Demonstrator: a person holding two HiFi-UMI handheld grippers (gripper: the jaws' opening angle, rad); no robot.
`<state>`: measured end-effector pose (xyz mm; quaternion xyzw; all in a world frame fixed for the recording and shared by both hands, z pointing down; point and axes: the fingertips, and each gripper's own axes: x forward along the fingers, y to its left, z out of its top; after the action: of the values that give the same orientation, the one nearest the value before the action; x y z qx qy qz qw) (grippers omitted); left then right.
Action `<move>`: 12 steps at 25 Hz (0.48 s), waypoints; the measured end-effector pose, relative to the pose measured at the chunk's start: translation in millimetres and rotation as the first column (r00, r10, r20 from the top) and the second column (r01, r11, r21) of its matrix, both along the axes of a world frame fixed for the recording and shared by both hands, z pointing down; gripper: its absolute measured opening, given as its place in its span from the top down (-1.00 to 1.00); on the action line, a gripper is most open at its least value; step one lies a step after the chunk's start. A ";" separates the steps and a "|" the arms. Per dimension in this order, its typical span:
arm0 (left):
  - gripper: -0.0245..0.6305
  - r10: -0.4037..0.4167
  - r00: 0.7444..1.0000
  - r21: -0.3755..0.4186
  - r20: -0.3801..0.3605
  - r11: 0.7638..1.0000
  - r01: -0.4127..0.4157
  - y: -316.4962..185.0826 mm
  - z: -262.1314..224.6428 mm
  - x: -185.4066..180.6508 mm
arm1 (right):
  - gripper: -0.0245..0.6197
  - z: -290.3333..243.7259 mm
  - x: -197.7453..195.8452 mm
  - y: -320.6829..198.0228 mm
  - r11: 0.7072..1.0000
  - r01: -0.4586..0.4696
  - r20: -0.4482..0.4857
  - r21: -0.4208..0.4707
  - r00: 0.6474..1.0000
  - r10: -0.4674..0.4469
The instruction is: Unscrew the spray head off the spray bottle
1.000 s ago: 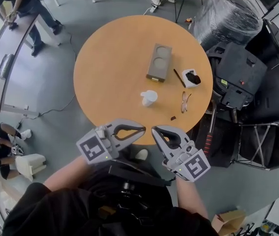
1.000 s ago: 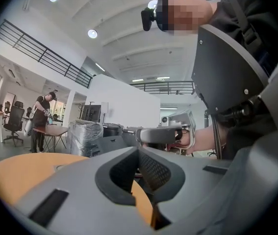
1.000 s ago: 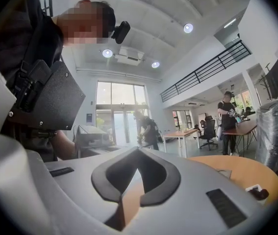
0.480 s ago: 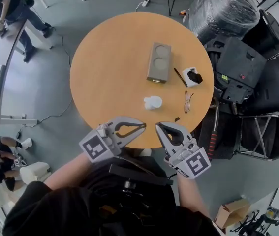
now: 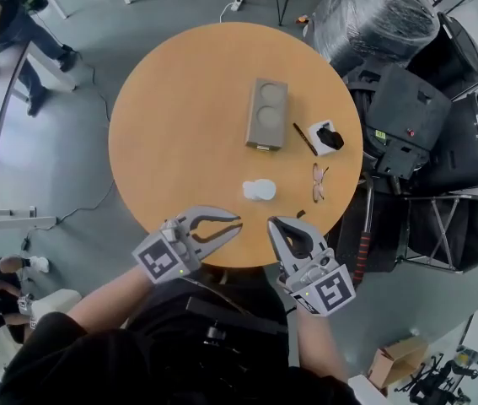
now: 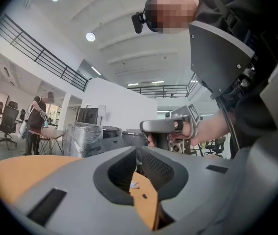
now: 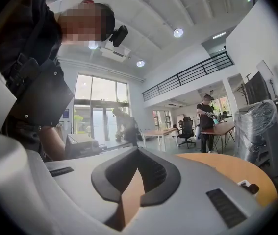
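Seen from above, a person holds two grey grippers level over the near edge of a round, light-brown wooden counter [image 5: 179,125]. The left gripper [image 5: 238,224] has its jaws a crack apart, having just been opening, with nothing between them. The right gripper [image 5: 273,223] has its jaws closed together on nothing. The two tips point toward each other, near but not touching.

A little beyond the tips, the spray bottle [image 5: 259,190] rests on the counter, touched by neither gripper. It shows as a small white shape, viewed almost from overhead and longer from left to right. Whether it stands or lies on its side cannot be told, nor which end carries the spray head.

To its right lies a pair of glasses [image 5: 318,181], with a small dark scrap [image 5: 298,213] nearer the edge. Farther back, a small white holder [image 5: 321,127] has a black object [image 5: 332,137] in it, and a thin dark stick [image 5: 304,138] lies just beside it. Left of those sits a grey rectangular block [image 5: 267,113] with two round hollows in its top, its long side running away from the person.

The floor [image 5: 78,159] is grey. Black cases [image 5: 407,116] and a plastic-wrapped bundle [image 5: 373,15] crowd the counter's right side. A cardboard box [image 5: 394,363] sits at lower right. Another person [image 5: 7,15] stands at the far left.
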<state>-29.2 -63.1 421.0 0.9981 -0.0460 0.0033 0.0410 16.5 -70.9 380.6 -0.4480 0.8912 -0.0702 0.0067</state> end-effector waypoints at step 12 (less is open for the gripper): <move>0.58 -0.055 0.998 -0.028 0.028 0.998 0.056 -38.6 86.9 15.2 | 0.91 72.0 21.2 -27.6 1.000 0.017 0.007 -0.025 1.000 -0.016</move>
<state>-14.0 -101.7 508.0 0.9956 -0.0742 0.0166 0.0550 37.7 -98.5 452.6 -0.4404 0.8940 -0.0828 0.0036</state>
